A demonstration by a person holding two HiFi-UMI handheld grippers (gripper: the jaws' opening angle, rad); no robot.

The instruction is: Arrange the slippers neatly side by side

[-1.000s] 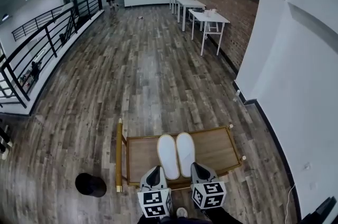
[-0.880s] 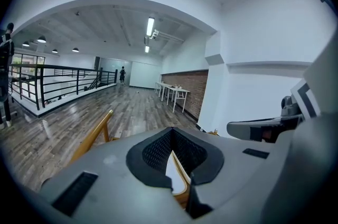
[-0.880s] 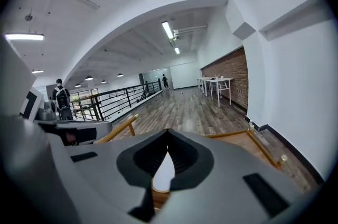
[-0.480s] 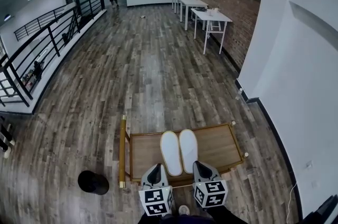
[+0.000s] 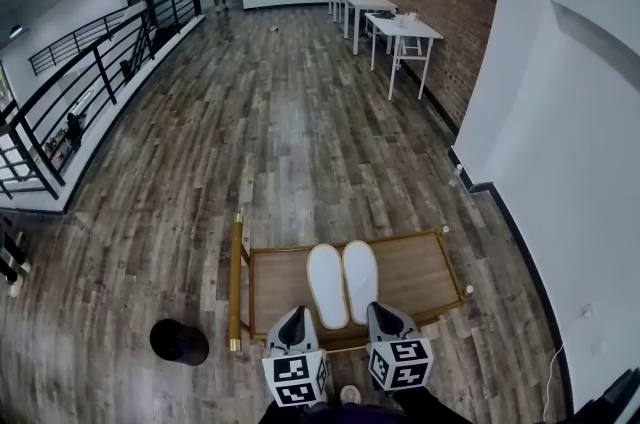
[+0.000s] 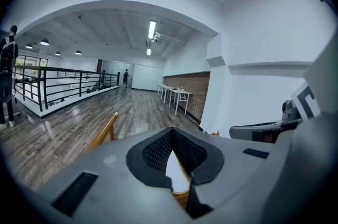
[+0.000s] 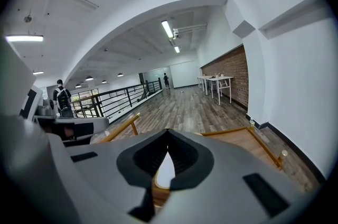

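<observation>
Two white slippers lie on a low wooden cart (image 5: 415, 272) that stands on the wood floor (image 5: 280, 142). The left slipper (image 5: 327, 285) and the right slipper (image 5: 361, 279) are side by side along their length, touching or nearly touching, with the ends about level. They lie near the middle of the cart. The left gripper (image 5: 297, 314) is at the near edge of the cart, just beside the near end of the left slipper. Its jaws are pressed together at the tips, with nothing between them. The right gripper (image 5: 380, 311) is just beside the near end of the right slipper; its jaws are also pressed together and hold nothing. A black round thing (image 5: 179, 341) sits on the floor left of the cart. White tables (image 5: 400, 27) stand far away by the brick wall.
</observation>
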